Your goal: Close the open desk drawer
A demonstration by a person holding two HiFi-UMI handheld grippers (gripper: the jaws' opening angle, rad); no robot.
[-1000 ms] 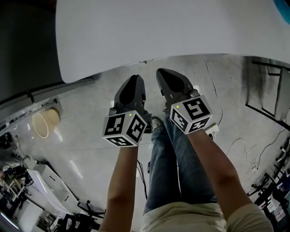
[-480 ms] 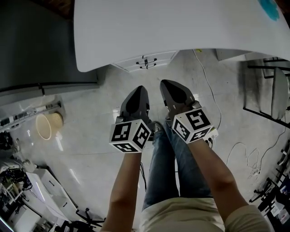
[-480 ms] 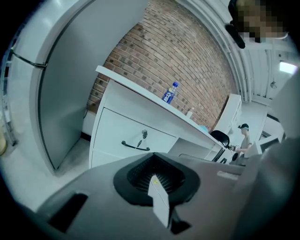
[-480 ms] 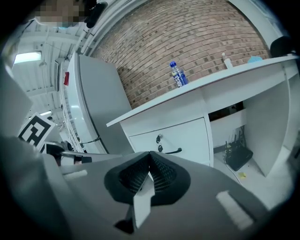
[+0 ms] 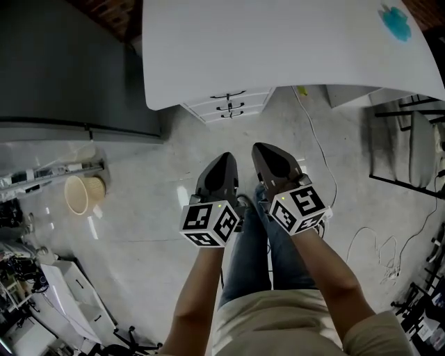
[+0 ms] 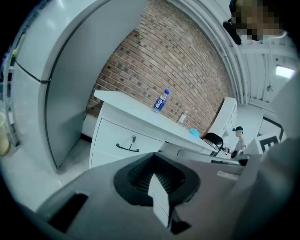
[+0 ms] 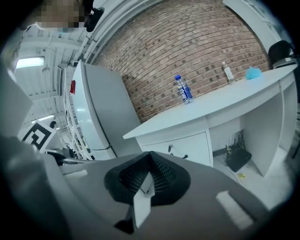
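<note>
A: Brick wall (image 7: 197, 51) at the back, pale floor (image 5: 139, 222) underfoot, white desk (image 5: 278, 49) across twelve o'clock. Drawer anywhere?

B: Straight ahead at twelve o'clock from the grippers, tucked under the desk's left end: drawer stack (image 5: 228, 106), white fronts with dark handles. Looks flush all the way down, with no front seen jutting out.

A: Closed already, then?

B: Seems so, judging by the head view and both gripper views. Top drawer front (image 6: 126, 139): even with the frame, handle and small lock in plain sight. Probably nothing left to push, at most a last look to confirm.

A: And the left gripper (image 5: 224, 161)?

B: Jaws pressed fully together, nothing between the pads. Held above the floor, well apart from the desk, aimed toward twelve o'clock.

A: Right gripper (image 5: 263, 151)?

B: Same story: clamped tight on nothing, just beside the left one at its three o'clock.

A: Anything else around?

B: Water bottle (image 6: 161, 101) upright on the desk top, blue patch (image 5: 395, 21) out at one o'clock, wicker basket (image 5: 78, 192) on the floor at nine o'clock, grey cabinet (image 5: 62, 69) at ten o'clock, white cable (image 5: 316, 139) trailing over the floor toward one o'clock.
</note>
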